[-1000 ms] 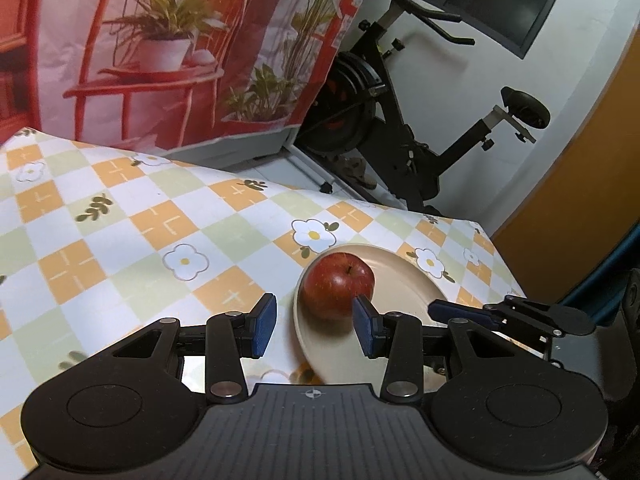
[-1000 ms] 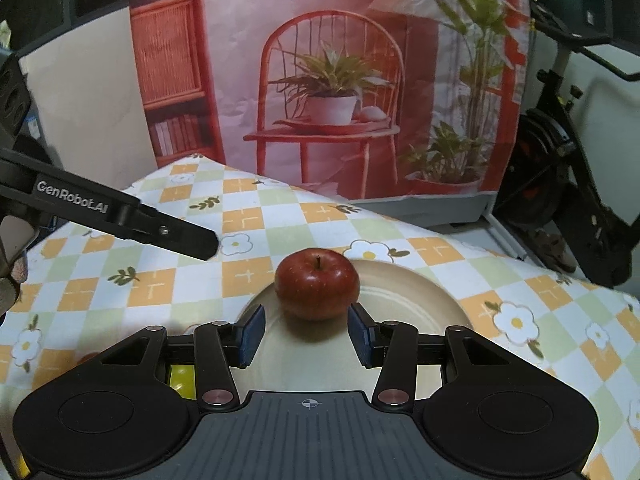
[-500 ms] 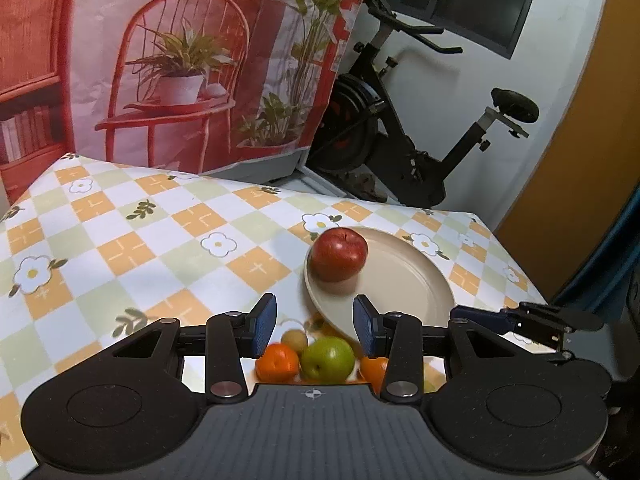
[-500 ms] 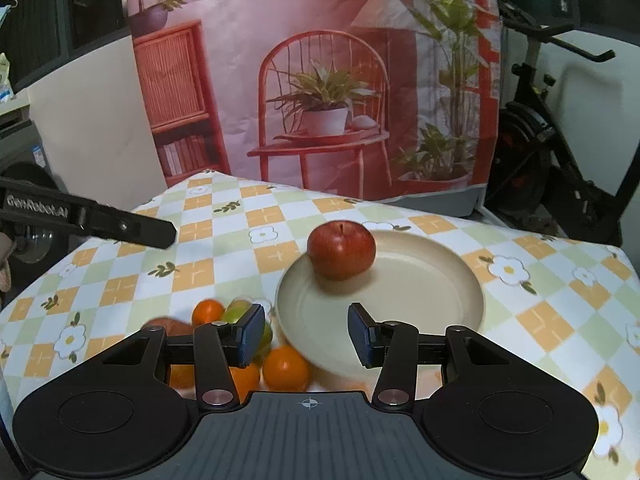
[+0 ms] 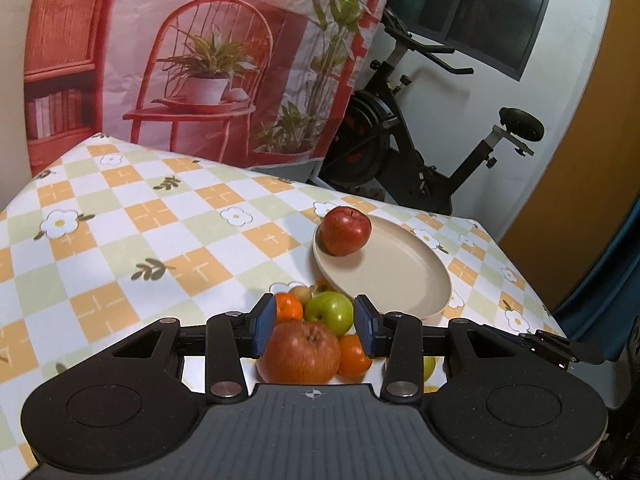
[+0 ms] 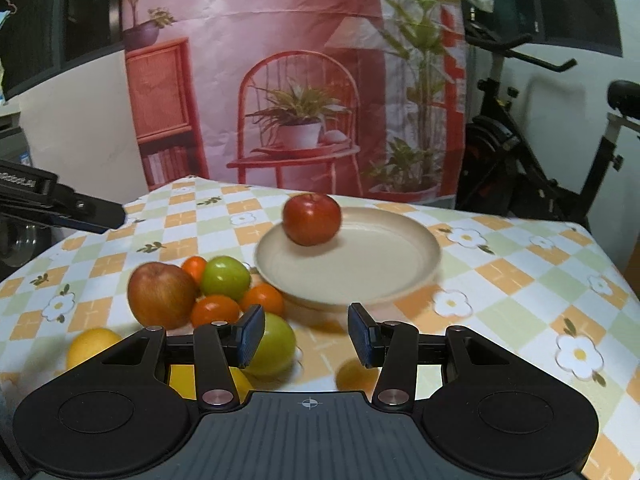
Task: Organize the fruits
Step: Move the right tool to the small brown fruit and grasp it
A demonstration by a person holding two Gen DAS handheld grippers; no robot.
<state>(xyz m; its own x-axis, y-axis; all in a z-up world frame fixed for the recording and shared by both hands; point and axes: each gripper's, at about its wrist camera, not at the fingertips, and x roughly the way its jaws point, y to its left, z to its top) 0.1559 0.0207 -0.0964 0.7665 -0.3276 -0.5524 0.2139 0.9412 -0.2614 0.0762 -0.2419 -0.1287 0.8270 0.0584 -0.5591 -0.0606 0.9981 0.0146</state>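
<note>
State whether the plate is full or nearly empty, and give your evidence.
Nearly empty. The plate holds only one red apple near its far-left rim; the rest is bare. The other fruit lies on the cloth beside it.

One bit of lettering only: white print on the black arm of the left gripper (image 6: 60, 204), at the left edge of the right wrist view. Cut off by the frame edge; the part showing reads roughly "Robot.AI". Nothing readable on the fruit, plate (image 6: 400, 280), cloth or backdrop in either view.
</note>
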